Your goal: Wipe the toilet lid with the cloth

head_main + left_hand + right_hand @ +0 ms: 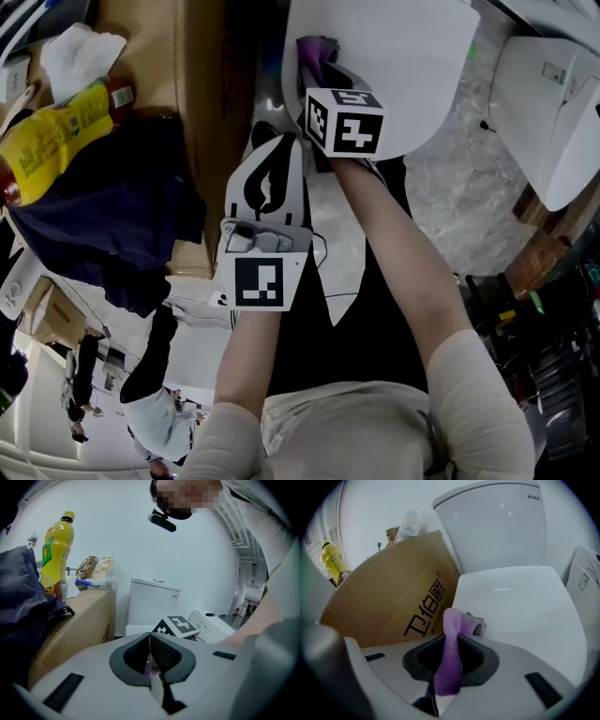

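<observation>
Right gripper (457,637) fingers clamp only 1 narrow fold of cloth (450,663) near the lid (520,606) edge, left gripper (151,644) fingers clenched empty; wiping drag could pull the cloth free.

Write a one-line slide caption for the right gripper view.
Right gripper, jaws shut on the purple cloth, at the near edge of the closed white toilet lid, cardboard box alongside.
</observation>
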